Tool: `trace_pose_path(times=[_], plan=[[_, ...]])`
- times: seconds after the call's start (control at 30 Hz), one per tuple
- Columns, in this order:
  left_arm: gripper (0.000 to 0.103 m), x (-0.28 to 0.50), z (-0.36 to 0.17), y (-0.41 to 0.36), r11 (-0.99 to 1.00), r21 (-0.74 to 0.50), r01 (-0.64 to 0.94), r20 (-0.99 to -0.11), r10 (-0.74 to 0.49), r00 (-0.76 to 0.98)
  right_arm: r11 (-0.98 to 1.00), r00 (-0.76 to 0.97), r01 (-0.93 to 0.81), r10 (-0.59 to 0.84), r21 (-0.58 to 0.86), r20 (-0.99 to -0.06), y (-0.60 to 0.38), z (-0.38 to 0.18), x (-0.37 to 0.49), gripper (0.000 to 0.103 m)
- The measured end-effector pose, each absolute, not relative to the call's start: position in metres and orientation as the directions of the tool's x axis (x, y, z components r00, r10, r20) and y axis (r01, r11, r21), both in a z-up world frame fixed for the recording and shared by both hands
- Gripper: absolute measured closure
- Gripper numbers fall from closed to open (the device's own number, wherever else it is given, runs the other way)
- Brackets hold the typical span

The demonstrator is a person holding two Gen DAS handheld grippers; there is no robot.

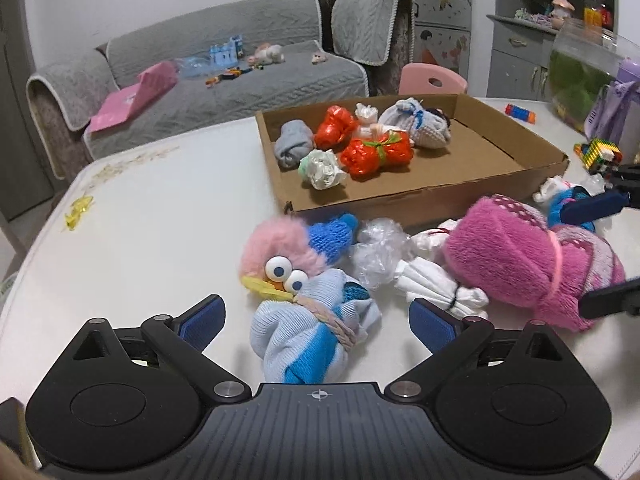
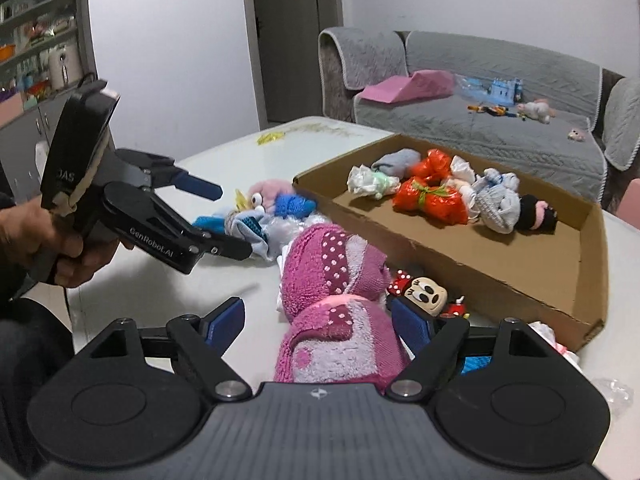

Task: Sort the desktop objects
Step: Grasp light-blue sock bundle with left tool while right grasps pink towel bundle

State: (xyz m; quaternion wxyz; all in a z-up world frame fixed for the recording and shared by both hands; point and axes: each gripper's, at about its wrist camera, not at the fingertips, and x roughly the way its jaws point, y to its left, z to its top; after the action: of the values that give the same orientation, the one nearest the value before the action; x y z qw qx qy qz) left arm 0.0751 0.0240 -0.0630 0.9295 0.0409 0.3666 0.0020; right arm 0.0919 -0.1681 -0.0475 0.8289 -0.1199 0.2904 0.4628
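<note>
Nearest, the left gripper [image 1: 316, 318] stands spread wide around a knitted pale-blue sock bundle [image 1: 312, 328] on the smooth white table [image 1: 152, 232]. Likewise the right gripper [image 2: 318, 322] gapes around a fluffy pink towel roll [image 2: 336, 308], its right finger close against the pile. Beyond lie crinkled clear plastic [image 1: 376, 252] and a fuzzy pink bird toy [image 1: 280, 252]. Farther back, a shallow cardboard box [image 1: 480, 188] holds glossy red bundles [image 1: 376, 154].

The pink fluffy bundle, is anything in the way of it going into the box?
Nothing visible blocks it. The right tongs sit open around the pink fluffy bundle, and the cardboard box lies just beyond it, with only its low wall to lift over and bare floor inside.
</note>
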Motion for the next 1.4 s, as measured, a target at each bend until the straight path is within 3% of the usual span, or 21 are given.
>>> trace_pose_path(times=[0.23, 0.5, 0.63, 0.73, 0.8, 0.93, 1.03, 1.13, 1.23, 1.4], plan=[[0.004, 0.087, -0.078, 0.029, 0.999, 0.039, 0.020, -0.704, 0.013, 0.710, 0.572, 0.420, -0.819, 0.661, 0.055, -0.622, -0.156, -0.064, 0.106, 0.024], [0.029, 0.069, -0.083, 0.017, 0.996, 0.000, 0.092, -0.727, -0.064, 0.684, 0.578, 0.399, -0.812, 0.647, 0.077, -0.650, -0.160, -0.076, 0.096, 0.032], [0.029, 0.052, -0.081, 0.002, 0.990, 0.000, 0.141, -0.733, -0.096, 0.673, 0.586, 0.391, -0.804, 0.649, 0.102, -0.653, -0.173, -0.076, 0.080, 0.037], [0.026, 0.038, -0.081, -0.009, 0.986, 0.011, 0.164, -0.734, -0.103, 0.671, 0.591, 0.383, -0.798, 0.646, 0.115, -0.660, -0.184, -0.076, 0.067, 0.037], [0.016, 0.028, -0.079, -0.015, 0.985, 0.032, 0.168, -0.726, -0.093, 0.682, 0.589, 0.380, -0.800, 0.646, 0.115, -0.662, -0.190, -0.077, 0.059, 0.034], [0.014, 0.018, -0.072, -0.020, 0.988, 0.056, 0.145, -0.710, -0.063, 0.701, 0.600, 0.403, -0.794, 0.641, 0.098, -0.653, -0.203, -0.075, 0.048, 0.026], [0.002, 0.021, -0.066, -0.014, 0.994, 0.057, 0.093, -0.698, -0.027, 0.716, 0.616, 0.426, -0.782, 0.645, 0.101, -0.635, -0.210, -0.070, 0.047, 0.019], [0.001, 0.033, -0.062, -0.006, 0.998, 0.035, 0.052, -0.700, -0.012, 0.714, 0.631, 0.452, -0.769, 0.650, 0.104, -0.611, -0.211, -0.065, 0.052, 0.011], [0.001, 0.049, -0.062, 0.000, 0.999, -0.021, 0.035, -0.710, -0.039, 0.703, 0.637, 0.457, -0.763, 0.651, 0.109, -0.606, -0.206, -0.064, 0.058, 0.010], [0.002, 0.074, -0.072, -0.005, 1.000, -0.007, 0.015, -0.726, -0.015, 0.688, 0.624, 0.452, -0.779, 0.634, 0.070, -0.627, -0.187, -0.074, 0.061, 0.010]])
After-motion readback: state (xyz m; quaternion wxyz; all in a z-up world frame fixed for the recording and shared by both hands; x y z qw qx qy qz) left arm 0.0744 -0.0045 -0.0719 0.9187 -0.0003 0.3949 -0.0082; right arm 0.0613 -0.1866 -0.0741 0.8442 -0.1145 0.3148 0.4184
